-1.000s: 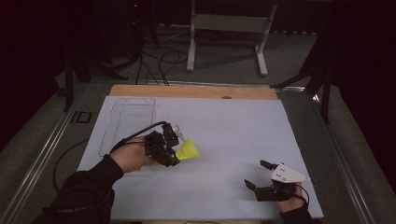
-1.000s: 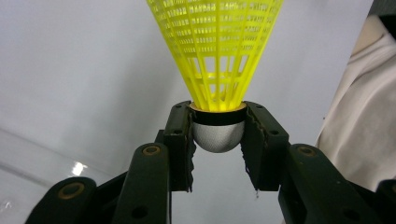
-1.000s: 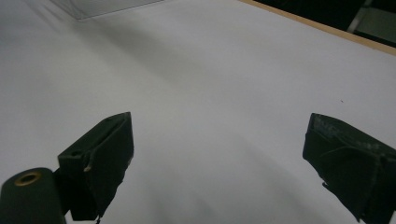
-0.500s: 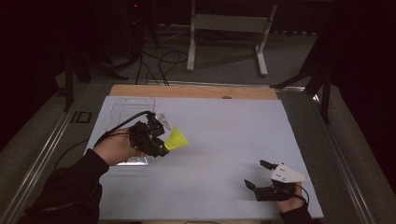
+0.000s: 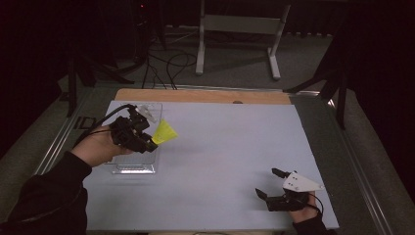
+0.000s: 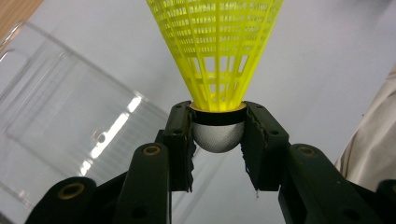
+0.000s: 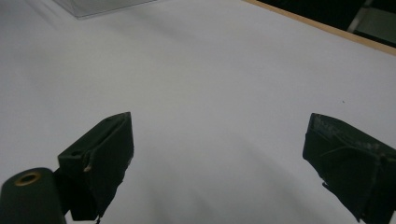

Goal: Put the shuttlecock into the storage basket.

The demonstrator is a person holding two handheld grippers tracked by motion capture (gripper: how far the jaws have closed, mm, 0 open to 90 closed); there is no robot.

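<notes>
My left tongs clamp the yellow shuttlecock by its rounded cork base, sparing the mesh skirt, and hold it above the clear plastic tray; my right tongs rest wide apart and empty on the table, out of the way.

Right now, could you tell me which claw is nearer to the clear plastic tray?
Left. The left claw hovers over the clear plastic tray, gripping a yellow shuttlecock; the right claw rests far across the table.

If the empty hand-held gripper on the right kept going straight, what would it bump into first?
Probably nothing soon: the right hand-held gripper faces bare white table. Far ahead sits the clear tray, though depth is hard to judge.
</notes>
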